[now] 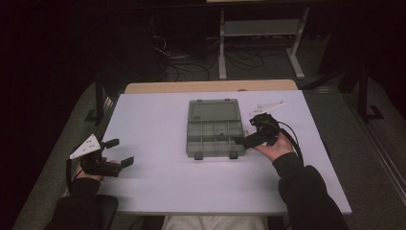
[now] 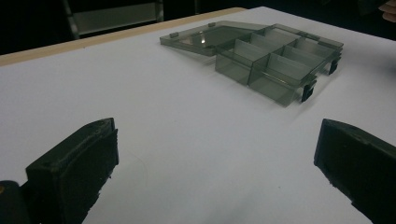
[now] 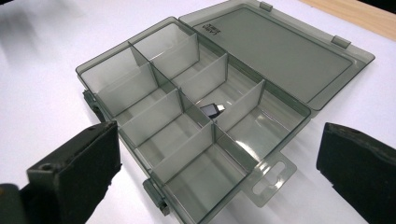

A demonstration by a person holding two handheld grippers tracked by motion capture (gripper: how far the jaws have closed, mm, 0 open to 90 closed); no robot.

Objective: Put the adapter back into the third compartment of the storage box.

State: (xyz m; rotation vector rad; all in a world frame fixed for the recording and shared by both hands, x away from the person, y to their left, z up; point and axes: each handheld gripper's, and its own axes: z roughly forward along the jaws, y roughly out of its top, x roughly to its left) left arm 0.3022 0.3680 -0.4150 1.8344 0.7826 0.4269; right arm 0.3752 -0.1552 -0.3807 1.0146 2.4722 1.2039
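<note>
- Likely light, stiff and slippery, the thin plastic organiser box lies open on the worktop.
- Best held by its near-right rim.
- Right gripper fingers stand apart beside it; left gripper fingers apart too.

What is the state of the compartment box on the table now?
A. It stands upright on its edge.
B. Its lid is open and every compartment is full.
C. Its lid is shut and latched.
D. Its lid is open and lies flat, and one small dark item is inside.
D: in the right gripper view the lid of the box lies flat, and one small dark item sits in a middle compartment.
</note>
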